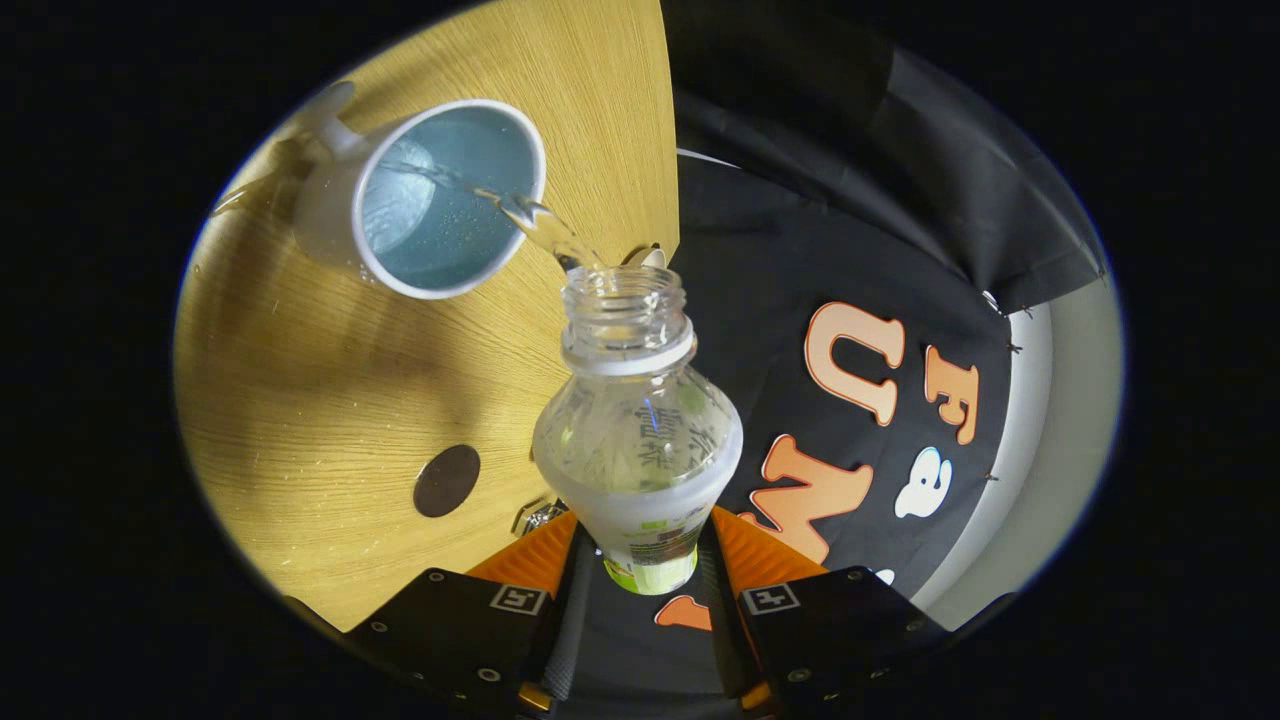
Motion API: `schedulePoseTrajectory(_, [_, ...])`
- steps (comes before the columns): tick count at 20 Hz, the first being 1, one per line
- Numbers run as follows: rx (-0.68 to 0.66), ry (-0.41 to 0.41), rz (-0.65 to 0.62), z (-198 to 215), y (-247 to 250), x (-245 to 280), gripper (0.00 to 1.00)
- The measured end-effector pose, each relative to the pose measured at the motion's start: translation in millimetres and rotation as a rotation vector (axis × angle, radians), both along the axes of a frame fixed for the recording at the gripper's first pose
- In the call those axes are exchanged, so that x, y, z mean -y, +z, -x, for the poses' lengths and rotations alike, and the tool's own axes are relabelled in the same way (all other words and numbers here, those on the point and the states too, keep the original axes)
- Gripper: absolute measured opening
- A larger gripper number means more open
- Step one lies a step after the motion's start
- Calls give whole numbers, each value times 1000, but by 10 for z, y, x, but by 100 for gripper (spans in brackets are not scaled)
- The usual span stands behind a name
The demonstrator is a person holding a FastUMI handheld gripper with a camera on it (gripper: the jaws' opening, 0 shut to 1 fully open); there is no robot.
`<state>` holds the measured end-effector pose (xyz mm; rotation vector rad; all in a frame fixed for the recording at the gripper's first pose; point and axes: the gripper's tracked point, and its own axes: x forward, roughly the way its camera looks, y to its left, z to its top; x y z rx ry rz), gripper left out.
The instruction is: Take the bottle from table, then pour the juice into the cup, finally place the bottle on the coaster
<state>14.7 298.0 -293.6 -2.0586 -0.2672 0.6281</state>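
Wooden table (300, 400) bears the cup (430, 200) and coaster (446, 481); claw (640, 560) grips the pouring bottle (636, 430).

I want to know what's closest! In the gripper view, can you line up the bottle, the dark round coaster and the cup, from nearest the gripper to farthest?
1. Bottle: held between the fingers of the gripper, mouth tipped toward the cup, pouring.
2. Coaster: flat on the wooden table, off to one side, just ahead of the fingers.
3. Cup: farthest, beyond the bottle's mouth, catching the stream.

wooden table (300, 400) (pale grain) beside the black cloth wall (780, 200).
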Motion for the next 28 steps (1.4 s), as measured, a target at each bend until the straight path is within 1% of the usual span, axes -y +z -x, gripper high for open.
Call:
schedulePoseTrajectory(8, [19, 22, 30, -58, 60, -35, 56])
schedulePoseTrajectory(16, [30, 64, 72, -50, 93, -97, 56])
schedulePoseTrajectory(28, [43, 91, 126, -62, 152, -139, 56])
